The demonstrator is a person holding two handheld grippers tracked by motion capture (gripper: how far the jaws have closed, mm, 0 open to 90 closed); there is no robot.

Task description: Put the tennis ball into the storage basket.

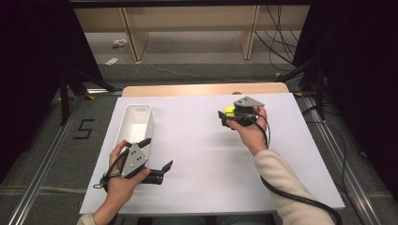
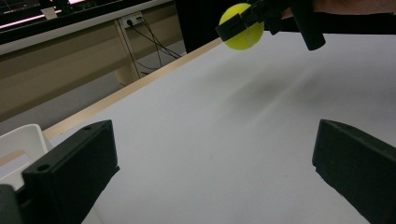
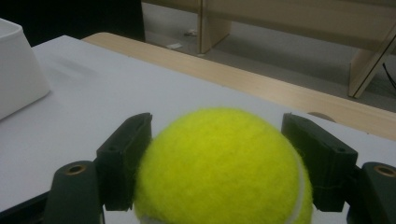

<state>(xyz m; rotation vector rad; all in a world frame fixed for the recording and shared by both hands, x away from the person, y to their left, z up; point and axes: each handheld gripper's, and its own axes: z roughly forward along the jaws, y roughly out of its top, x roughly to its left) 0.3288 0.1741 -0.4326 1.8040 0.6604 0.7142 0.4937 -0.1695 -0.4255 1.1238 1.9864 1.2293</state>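
right gripper (image 3: 219,158) clamped on tennis ball (image 3: 219,168), left gripper (image 2: 210,172) wide, empty. fuzzy ball could squirt out, bounce past bin (image 1: 136,123).

table (image 1: 197,140): white top, bare wood strip along far edge | bin (image 1: 136,123): white, oblong, on table's left side, looks empty | floor (image 1: 197,51): grey, loose cables (image 1: 277,42) at right, small pale scraps at left, too small to identify | shelf (image 1: 187,23): light wood, beyond table
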